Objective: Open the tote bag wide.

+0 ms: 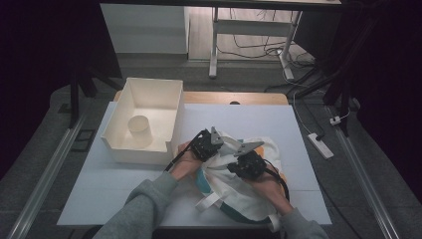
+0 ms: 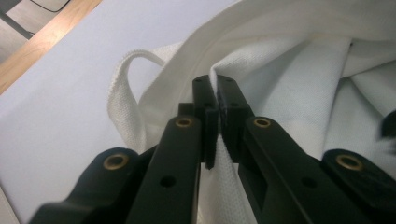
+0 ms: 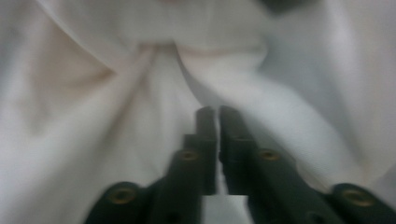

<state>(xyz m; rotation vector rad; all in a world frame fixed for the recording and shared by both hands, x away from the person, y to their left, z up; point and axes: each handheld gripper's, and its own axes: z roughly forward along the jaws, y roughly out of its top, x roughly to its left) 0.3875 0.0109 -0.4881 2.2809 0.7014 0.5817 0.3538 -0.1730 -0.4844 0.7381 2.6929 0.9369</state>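
Black left gripper [image 2: 215, 88] clamping bag [image 1: 249, 184] rim; right gripper [image 3: 218, 116] pinching cloth too. Thin folds possibly slipping out, bag mouth collapsing beside box [image 1: 144, 119].

— What colours have I got around the bag [image 1: 244, 184]?
— I see it white with teal and orange patches, plain weave. Left of it, a cream bin [image 1: 144, 119]; beneath it, a pale grey surface [image 1: 99, 199]; my fingers [image 2: 205, 112] are black.

High view dim, dark corners; right gripper view blurred; left gripper view sharper.
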